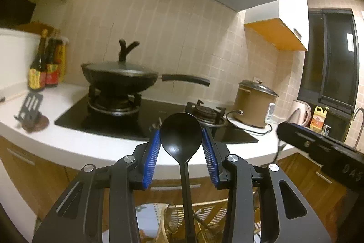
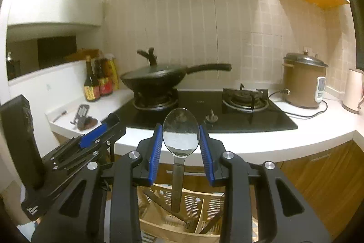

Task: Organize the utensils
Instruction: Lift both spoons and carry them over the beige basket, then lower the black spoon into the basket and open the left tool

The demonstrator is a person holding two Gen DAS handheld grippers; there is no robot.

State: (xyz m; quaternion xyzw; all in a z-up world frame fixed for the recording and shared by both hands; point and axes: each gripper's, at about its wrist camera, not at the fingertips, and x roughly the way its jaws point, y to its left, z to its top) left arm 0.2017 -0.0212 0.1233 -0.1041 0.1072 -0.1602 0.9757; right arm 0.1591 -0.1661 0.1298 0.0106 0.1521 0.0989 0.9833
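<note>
**Two spoons held over the utensil caddy**

Left wrist view: my left gripper (image 1: 181, 140) was clamped on the black plastic spoon (image 1: 180, 136), bowl pinched between both blue pads, handle hanging down. Below it, a slatted wooden caddy (image 1: 204, 215) held utensils I could not identify. A lidded wok (image 1: 119, 76) sat on the hob.

Right wrist view: my right gripper (image 2: 181, 138) gripped the metal spoon (image 2: 181, 131) by its bowl, handle pointing down over a caddy compartment (image 2: 193, 213) holding dark-handled utensils.

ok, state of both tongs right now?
Left tongs: closed on black plastic spoon.
Right tongs: closed on shiny metal spoon.
</note>
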